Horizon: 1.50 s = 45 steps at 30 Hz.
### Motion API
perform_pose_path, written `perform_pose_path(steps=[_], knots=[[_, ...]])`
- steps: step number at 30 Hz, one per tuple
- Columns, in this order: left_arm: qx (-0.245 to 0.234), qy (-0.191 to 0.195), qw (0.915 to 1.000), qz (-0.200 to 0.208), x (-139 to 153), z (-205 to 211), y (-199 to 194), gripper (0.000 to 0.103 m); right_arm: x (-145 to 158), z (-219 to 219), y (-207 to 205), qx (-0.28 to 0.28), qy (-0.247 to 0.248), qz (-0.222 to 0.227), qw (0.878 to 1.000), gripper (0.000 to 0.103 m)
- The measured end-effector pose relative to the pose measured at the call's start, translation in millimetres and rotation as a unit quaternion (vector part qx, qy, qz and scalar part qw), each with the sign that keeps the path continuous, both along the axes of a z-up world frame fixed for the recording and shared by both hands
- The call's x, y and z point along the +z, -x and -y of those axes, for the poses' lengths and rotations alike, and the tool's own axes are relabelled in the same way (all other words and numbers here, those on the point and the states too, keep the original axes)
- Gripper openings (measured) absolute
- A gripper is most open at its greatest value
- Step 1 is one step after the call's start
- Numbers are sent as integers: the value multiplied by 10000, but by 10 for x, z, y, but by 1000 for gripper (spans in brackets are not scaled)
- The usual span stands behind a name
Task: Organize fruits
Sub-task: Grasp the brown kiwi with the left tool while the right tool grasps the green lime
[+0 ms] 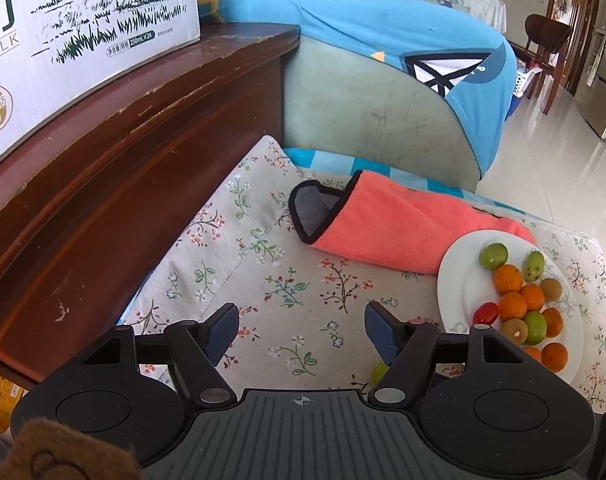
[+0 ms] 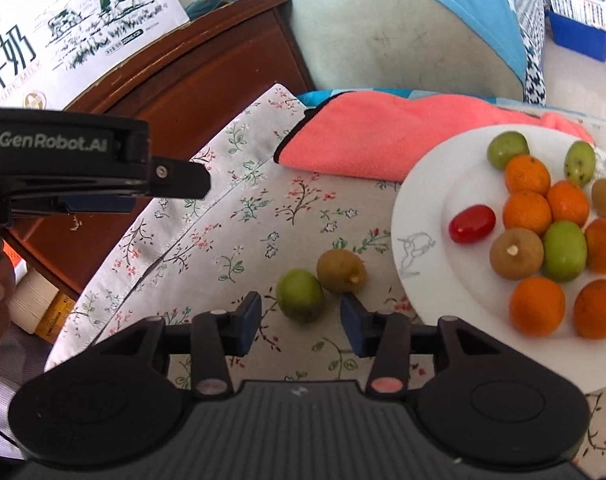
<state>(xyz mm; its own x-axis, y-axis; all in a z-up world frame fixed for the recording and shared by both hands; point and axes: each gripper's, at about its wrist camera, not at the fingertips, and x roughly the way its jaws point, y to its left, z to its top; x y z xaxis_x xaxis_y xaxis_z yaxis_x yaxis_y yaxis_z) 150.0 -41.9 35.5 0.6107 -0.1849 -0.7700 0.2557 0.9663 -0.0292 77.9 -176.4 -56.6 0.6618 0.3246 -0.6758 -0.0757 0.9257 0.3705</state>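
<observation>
Right tongs (image 2: 301, 318) parted — empty, green fruit (image 2: 300, 295) just ahead

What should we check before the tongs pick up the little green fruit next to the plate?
1. Right tongs open: ok, nothing is between the pads.
2. Green fruit lined up: ok, it lies on the flowered cloth just ahead of the gap.
3. Neighbour clear: not ok, the brown fruit sits right against it and may get nudged.
4. Room on the white plate: ok, there is a bare patch near the red tomato.
5. Left tongs out of the way: ok, open and empty, off to the side.
6. How ripe or soft the green fruit is: cannot tell.
</observation>
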Motion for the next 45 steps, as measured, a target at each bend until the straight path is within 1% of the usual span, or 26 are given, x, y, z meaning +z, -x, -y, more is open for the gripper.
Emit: perform_pose_path(steps=[1, 3, 4, 8, 11, 13, 17, 23, 28, 30, 32, 36, 40, 43, 45], knots=[[0, -19, 10000, -7, -9, 3, -1, 70, 6, -29, -4, 2, 114, 34, 9999, 42], [-1, -37, 10000, -15, -24, 6, -6, 70, -1, -59, -8, 58, 191, 72, 9998, 29], [-3, -38, 10000, -19, -28, 8, -9, 70, -1, -61, -2, 79, 196, 81, 9997, 28], [-73, -24, 10000, -9, -38, 23, 0, 70, 20, -52, 36, 146, 199, 36, 9997, 27], [-196, 109, 9997, -77, -79, 42, -3, 70, 44, 8, 112, 161, 145, -55, 9998, 27], [-345, 176, 9992, -125, -127, 71, 1, 70, 60, 56, 178, 182, 121, -123, 9997, 27], [-698, 124, 9974, -158, -226, 179, 41, 70, 93, 146, 328, 259, 130, -215, 9993, 27], [-1399, -47, 9899, -215, -371, 332, 157, 70, 145, 313, 495, 248, 148, -318, 9991, 27], [-1778, -177, 9836, -237, -492, 407, 263, 70, 122, 449, 559, 119, 203, -443, 9987, 27], [-1912, -241, 9811, -176, -521, 451, 306, 69, 121, 488, 580, 69, 224, -447, 9987, 27], [-1942, -294, 9805, -107, -542, 483, 326, 69, 121, 506, 581, 72, 277, -440, 9986, 27], [-1813, -201, 9831, -163, -588, 523, 288, 66, 108, 516, 584, 76, 236, -422, 9988, 28], [-1735, -206, 9844, -187, -627, 567, 266, 65, 106, 517, 588, 68, 231, -400, 9989, 29], [-1743, -164, 9842, -254, -663, 586, 263, 57, 102, 510, 591, 92, 248, -396, 9989, 30], [-1771, -187, 9837, -265, -685, 604, 269, 49, 101, 506, 589, 106, 262, -391, 9988, 30]])
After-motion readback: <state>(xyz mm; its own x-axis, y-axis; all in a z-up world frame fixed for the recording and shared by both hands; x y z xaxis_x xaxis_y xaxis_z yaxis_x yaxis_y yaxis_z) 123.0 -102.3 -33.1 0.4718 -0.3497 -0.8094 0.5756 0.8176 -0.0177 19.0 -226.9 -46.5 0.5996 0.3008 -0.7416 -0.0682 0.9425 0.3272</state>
